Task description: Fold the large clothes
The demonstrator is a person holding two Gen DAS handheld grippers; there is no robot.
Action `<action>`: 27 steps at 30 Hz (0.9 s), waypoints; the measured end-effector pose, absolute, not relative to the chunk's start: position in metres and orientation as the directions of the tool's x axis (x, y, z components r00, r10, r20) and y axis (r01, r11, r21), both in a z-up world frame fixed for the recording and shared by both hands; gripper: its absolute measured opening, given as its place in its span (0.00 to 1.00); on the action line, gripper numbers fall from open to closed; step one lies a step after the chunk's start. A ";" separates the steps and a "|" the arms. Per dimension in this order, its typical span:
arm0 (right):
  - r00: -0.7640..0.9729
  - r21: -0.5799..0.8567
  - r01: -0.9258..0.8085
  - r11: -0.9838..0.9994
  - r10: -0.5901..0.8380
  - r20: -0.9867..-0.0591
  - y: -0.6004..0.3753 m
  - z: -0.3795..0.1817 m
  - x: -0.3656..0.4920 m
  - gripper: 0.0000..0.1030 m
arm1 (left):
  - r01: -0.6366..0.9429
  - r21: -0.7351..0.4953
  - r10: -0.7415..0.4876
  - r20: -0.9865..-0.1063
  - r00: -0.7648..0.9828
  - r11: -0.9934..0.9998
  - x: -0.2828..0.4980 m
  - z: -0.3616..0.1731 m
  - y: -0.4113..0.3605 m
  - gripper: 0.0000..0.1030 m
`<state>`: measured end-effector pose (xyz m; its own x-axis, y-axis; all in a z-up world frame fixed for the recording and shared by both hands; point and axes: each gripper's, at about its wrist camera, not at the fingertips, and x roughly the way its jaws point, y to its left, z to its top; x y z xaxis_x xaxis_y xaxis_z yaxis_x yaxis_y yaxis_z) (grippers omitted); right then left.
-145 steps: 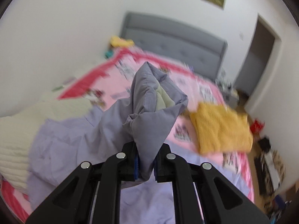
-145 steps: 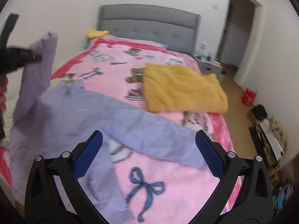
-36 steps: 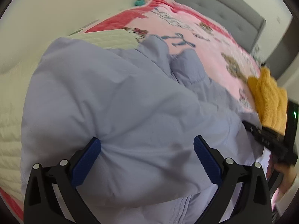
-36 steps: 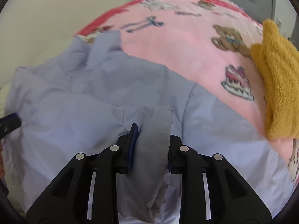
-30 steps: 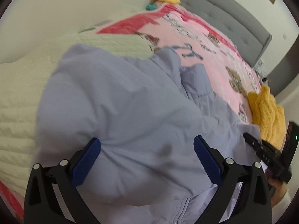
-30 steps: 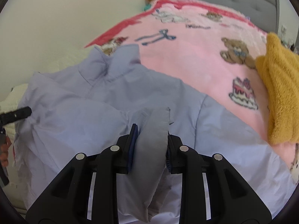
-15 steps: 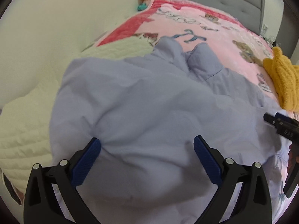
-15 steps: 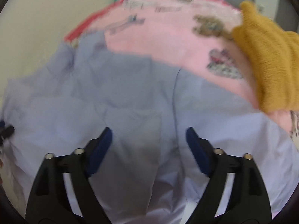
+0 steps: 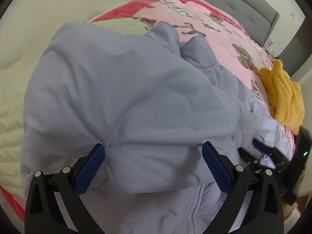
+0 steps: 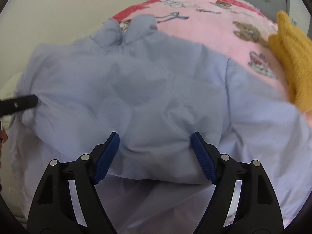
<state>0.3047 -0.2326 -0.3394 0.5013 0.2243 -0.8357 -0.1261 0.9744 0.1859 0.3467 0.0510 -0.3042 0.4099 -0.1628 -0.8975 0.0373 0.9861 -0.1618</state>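
A large lavender jacket [image 9: 126, 97] lies spread on the bed, collar toward the headboard, with a sleeve folded across its body; it also fills the right wrist view [image 10: 156, 89]. My left gripper [image 9: 154, 158] is open and presses down on the folded fabric at the jacket's left side. My right gripper [image 10: 156, 148] is open and rests on the fabric near the jacket's middle. The right gripper also shows at the right edge of the left wrist view [image 9: 267, 156], and a left finger at the left edge of the right wrist view [image 10: 19, 103].
A pink cartoon-print blanket [image 9: 210, 29] covers the bed. A folded mustard-yellow sweater [image 9: 282, 95] lies right of the jacket, also in the right wrist view [image 10: 292, 58]. A cream quilted cover [image 9: 11, 105] lies at left by the wall. A grey headboard [image 9: 243, 2] is behind.
My right gripper opened and let go of the sleeve, which now lies flat on the jacket. Both grippers have come down onto the fabric. The left gripper stayed open.
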 end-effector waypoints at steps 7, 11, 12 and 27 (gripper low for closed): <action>0.591 0.278 -0.067 0.958 0.263 -0.762 -0.256 -0.313 0.286 0.80 | 0.028 -0.131 -0.131 -0.894 0.430 0.991 0.338 -0.291 0.042 0.95; 0.736 0.377 0.151 0.914 0.150 -0.660 -0.319 -0.281 0.233 0.90 | -0.006 -0.164 -0.142 -0.870 0.471 0.986 0.323 -0.274 0.027 0.95; 0.745 0.385 0.229 0.894 0.094 -0.661 -0.338 -0.279 0.219 0.90 | -0.006 -0.171 -0.147 -0.862 0.484 0.985 0.319 -0.272 0.023 0.95; 0.540 0.472 0.840 0.266 -0.333 -0.773 -0.648 -0.365 -0.010 0.90 | 0.345 -0.043 -0.224 -0.834 0.505 0.938 0.275 -0.294 -0.144 0.95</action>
